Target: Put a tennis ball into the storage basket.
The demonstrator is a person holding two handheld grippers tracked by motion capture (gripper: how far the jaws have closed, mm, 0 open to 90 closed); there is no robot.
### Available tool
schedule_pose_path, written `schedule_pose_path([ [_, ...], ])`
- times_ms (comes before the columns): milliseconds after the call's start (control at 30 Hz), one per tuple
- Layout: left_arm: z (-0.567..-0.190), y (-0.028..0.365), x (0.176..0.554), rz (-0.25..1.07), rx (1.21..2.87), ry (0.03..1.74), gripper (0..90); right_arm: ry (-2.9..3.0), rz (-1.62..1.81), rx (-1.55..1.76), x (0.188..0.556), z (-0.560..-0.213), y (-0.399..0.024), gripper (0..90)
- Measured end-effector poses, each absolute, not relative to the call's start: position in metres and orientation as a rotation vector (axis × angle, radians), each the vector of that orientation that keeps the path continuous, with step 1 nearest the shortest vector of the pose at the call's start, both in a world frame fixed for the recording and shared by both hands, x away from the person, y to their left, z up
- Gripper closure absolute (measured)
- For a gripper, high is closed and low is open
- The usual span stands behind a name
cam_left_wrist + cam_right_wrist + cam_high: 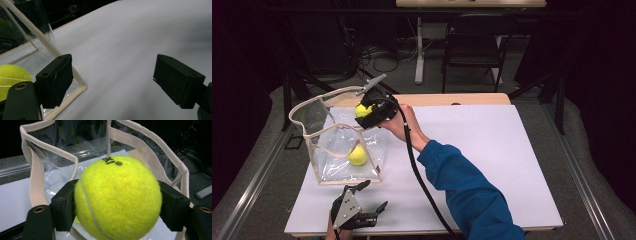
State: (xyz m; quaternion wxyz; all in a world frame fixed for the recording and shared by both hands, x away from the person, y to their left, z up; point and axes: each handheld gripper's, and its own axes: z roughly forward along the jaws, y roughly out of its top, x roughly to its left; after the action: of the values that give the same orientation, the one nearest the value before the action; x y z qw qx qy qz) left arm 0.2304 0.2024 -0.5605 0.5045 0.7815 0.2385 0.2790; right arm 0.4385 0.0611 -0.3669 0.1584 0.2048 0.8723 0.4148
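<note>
From high up, the right gripper [363, 111] squeezes a yellow ball [361, 110] over the open top of a see-through bag [314, 131]. A second ball [357, 155] lies inside the bag. The bag stands on the left part of the white table [492, 165]. The left gripper [371, 199] rests near the table's front edge, jaws wide apart and empty.

In the left gripper view, its jaws stand apart, with the bag's corner [79, 86] and the second ball [11, 78] beside the left jaw.

In the right gripper view, both jaws press the ball [117, 198] above the bag [37, 180].
</note>
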Motion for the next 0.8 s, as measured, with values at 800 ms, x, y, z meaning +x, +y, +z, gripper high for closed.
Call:
schedule_pose_path([
  [800, -0.56, 0.202, 0.23, 0.672, 1.885, 0.576, 16.1, 2.488, 1.252, 0.638, 0.438, -0.357, 0.022, 5.6],
])
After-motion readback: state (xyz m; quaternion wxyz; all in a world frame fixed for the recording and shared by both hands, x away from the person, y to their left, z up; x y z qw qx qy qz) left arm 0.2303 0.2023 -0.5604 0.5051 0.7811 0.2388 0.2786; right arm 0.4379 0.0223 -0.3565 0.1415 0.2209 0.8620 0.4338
